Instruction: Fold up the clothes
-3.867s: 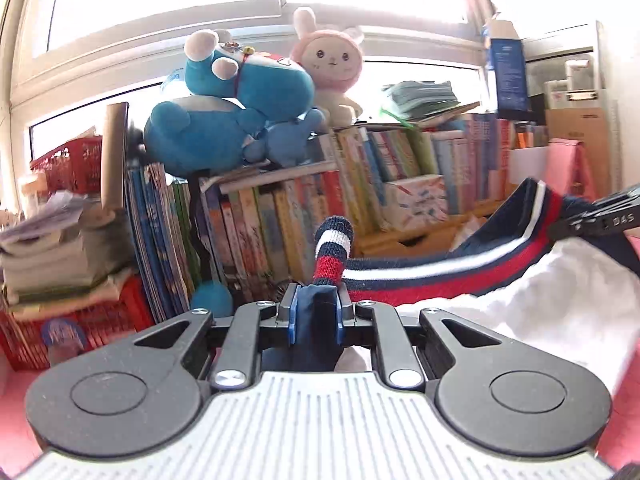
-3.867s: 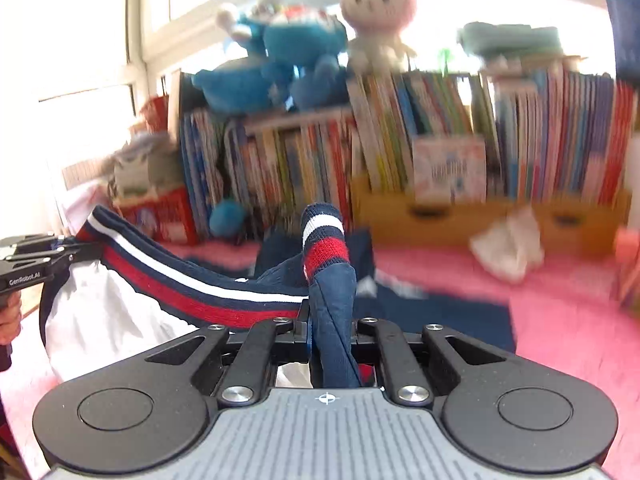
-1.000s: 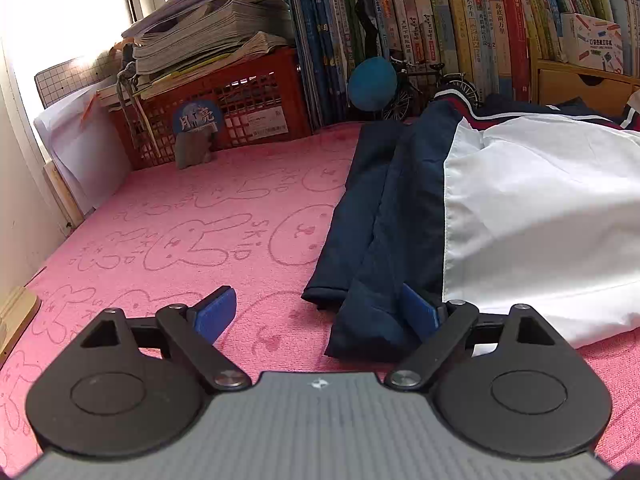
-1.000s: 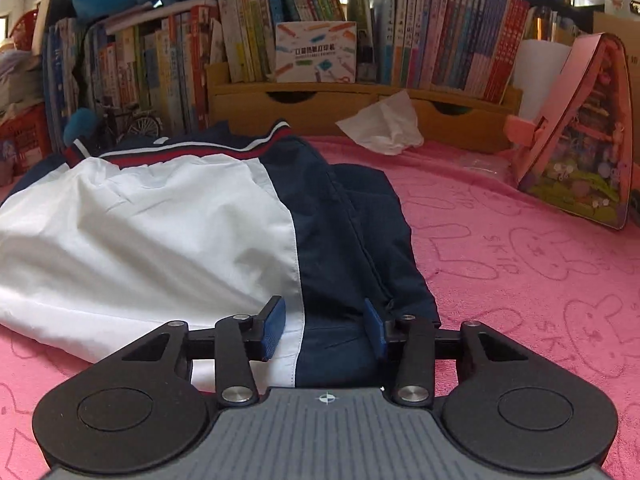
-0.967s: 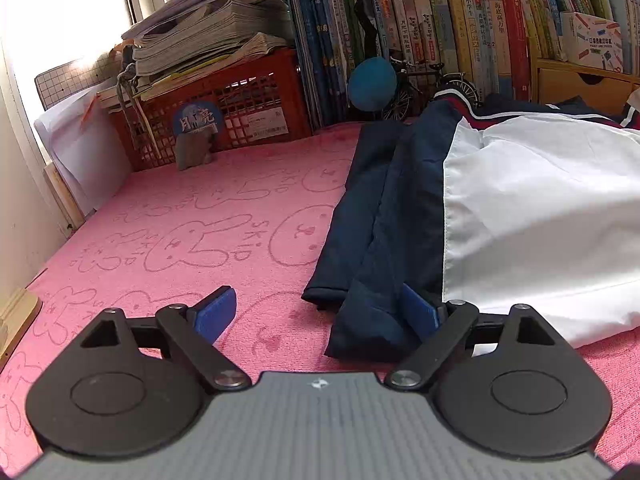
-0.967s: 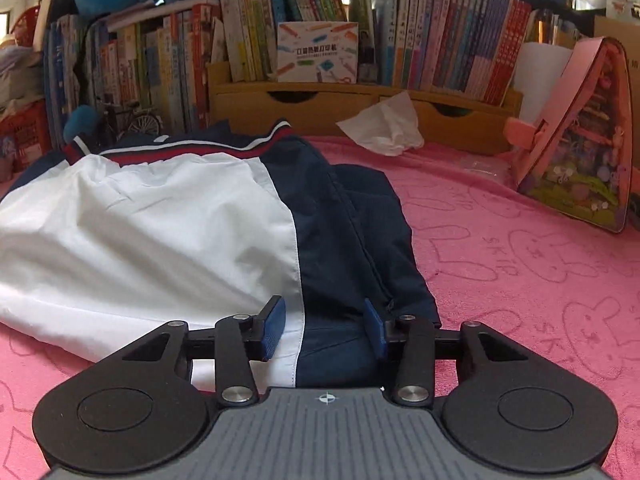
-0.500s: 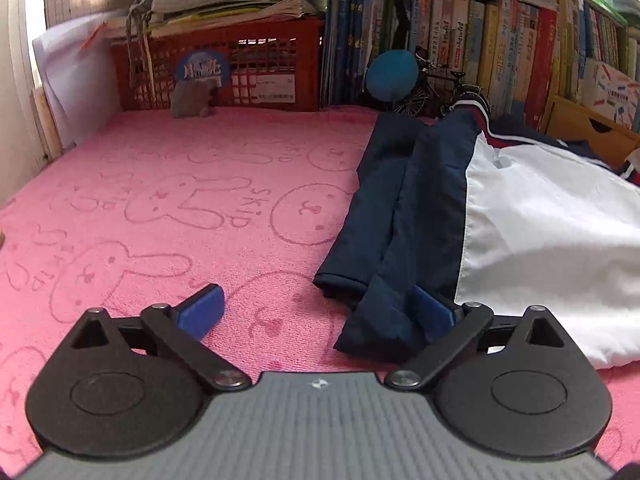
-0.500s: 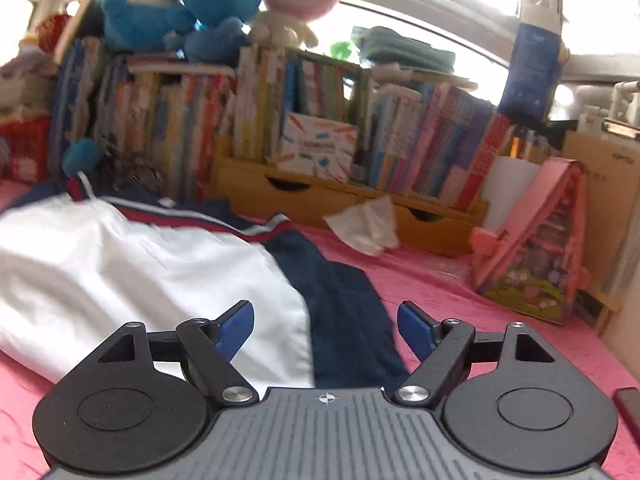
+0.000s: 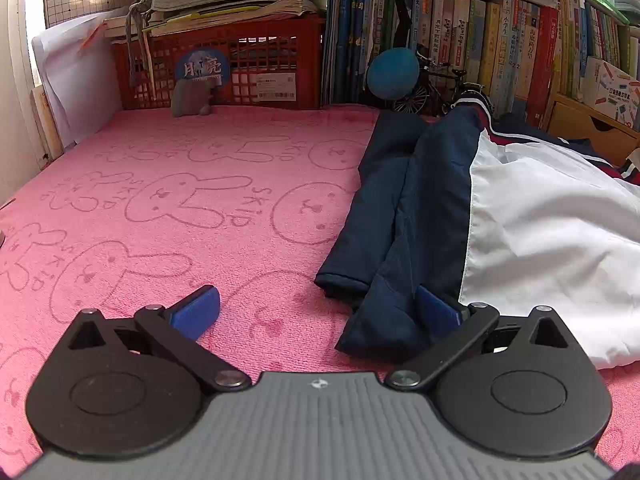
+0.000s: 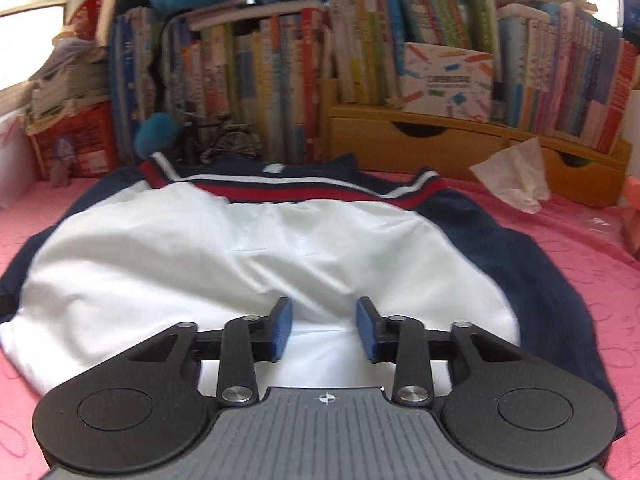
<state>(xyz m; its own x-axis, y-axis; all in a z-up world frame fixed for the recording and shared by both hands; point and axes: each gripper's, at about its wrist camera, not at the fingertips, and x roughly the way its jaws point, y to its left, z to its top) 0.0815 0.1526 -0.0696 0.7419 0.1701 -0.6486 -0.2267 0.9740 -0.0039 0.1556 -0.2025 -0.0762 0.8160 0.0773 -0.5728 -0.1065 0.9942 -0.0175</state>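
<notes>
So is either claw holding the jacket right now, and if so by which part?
Neither. The left claw is open wide at the jacket's navy sleeve end; the right claw is open over the white panel, gripping nothing.

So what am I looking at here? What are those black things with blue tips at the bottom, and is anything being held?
There is no robot here. A person holds a two-fingered clamp in each hand, and each has a camera looking along its fingers. One picture comes from the left hand-held gripper, the other from the right hand-held gripper. The blue tips are the finger pads. On the pink rabbit-print blanket lies a navy and white jacket, with its navy sleeve towards the left one. Behind it stand books, a red crate and a crumpled tissue. Both grippers are open, and nothing is held: the left one's right pad rests at the jacket's edge.
</notes>
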